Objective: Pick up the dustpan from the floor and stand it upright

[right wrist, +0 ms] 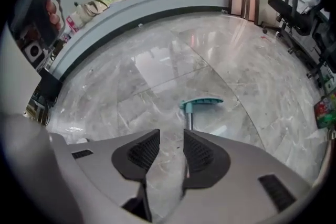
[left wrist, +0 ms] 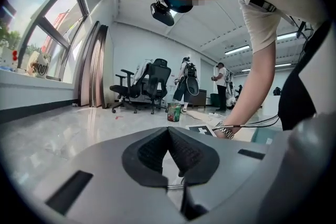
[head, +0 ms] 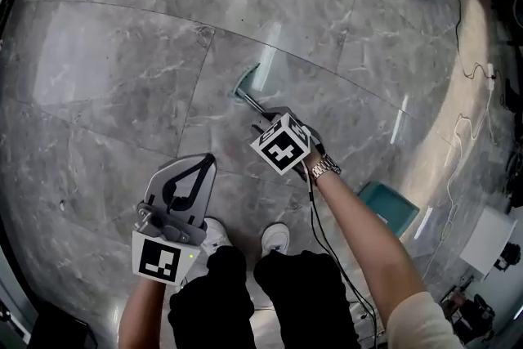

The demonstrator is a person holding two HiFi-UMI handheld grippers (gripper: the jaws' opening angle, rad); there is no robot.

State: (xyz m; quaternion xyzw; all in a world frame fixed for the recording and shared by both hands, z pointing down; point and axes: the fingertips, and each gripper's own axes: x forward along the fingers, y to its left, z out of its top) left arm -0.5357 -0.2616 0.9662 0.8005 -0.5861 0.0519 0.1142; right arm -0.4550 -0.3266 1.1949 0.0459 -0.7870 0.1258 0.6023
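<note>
Right gripper view has my right gripper point(right wrist: 171, 135) spread and empty, poised over the pole of the dustpan point(right wrist: 189, 120), which lies flat on the floor, teal grip ahead. I judge this the reach; next I must straddle the pole and close. My left gripper point(left wrist: 169, 131) is pressed together, idle. A trailing cable point(head: 317, 225) and my shoes point(head: 275, 237) crowd the pan end.

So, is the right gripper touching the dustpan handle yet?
Cannot tell. In the right gripper view the handle vanishes behind one jaw of the open right gripper, hiding any contact.
</note>
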